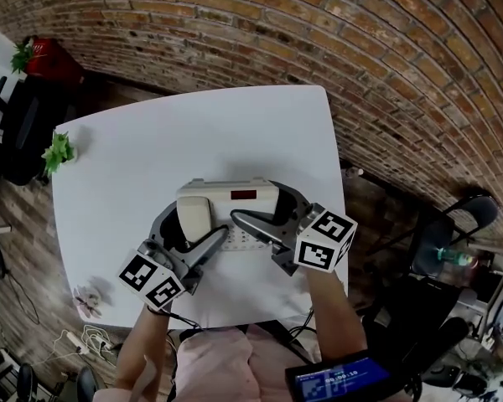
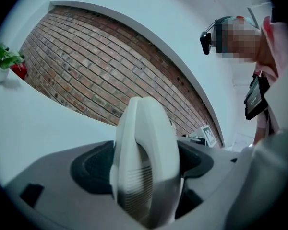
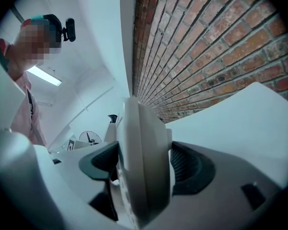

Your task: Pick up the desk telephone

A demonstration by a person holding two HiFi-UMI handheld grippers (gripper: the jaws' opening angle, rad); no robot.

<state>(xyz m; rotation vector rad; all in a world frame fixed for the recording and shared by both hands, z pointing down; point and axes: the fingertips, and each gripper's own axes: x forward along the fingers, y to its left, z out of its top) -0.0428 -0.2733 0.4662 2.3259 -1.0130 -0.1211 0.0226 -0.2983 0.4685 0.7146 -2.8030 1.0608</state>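
Note:
A cream desk telephone (image 1: 226, 201) with a dark display and its handset on the left sits near the front edge of the white table (image 1: 151, 141). My left gripper (image 1: 189, 229) clamps its left end. My right gripper (image 1: 267, 211) clamps its right end. In the left gripper view the telephone (image 2: 146, 169) fills the gap between the dark pads (image 2: 92, 165), which press on it. In the right gripper view the telephone (image 3: 141, 169) stands edge-on between the pads (image 3: 191, 169), held the same way. Whether its base still touches the table I cannot tell.
A small potted plant (image 1: 59, 152) stands at the table's left edge and a small pinkish object (image 1: 89, 300) lies near its front left corner. A black chair (image 1: 17, 124) is on the left and another chair (image 1: 469, 216) on the right. Cables (image 1: 84, 338) lie on the floor.

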